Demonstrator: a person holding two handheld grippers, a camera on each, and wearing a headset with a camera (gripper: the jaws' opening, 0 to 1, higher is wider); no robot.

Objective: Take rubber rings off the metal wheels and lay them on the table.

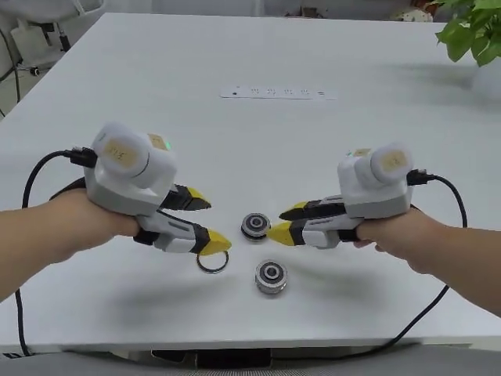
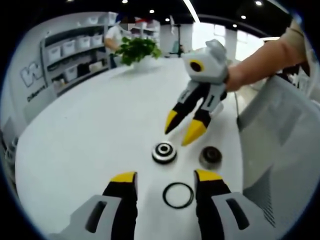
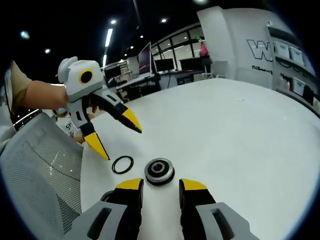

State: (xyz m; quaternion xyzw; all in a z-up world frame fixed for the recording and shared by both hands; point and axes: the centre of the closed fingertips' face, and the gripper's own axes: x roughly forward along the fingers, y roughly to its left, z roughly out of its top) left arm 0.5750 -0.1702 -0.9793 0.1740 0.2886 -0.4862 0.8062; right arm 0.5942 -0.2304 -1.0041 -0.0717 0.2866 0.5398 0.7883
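Two small metal wheels lie near the table's front edge, one point(image 1: 255, 225) between the two grippers and one point(image 1: 271, 276) nearer me. A loose black rubber ring point(image 1: 212, 272) lies flat on the table just left of them. My left gripper point(image 1: 210, 223) hovers open above the ring, holding nothing. In the left gripper view the ring point(image 2: 163, 195) sits just past my open jaws, with both wheels point(image 2: 164, 152) point(image 2: 210, 156) beyond. My right gripper point(image 1: 283, 222) is open and empty, its tips pointing at the farther wheel point(image 3: 159, 171), with the ring point(image 3: 113, 165) to that wheel's left.
A white power strip point(image 1: 279, 93) lies flat at mid-table. A green plant point(image 1: 472, 31) stands at the far right corner. Black cables point(image 1: 35, 176) trail from both grippers. A mesh chair point(image 3: 40, 160) stands by the table's near edge.
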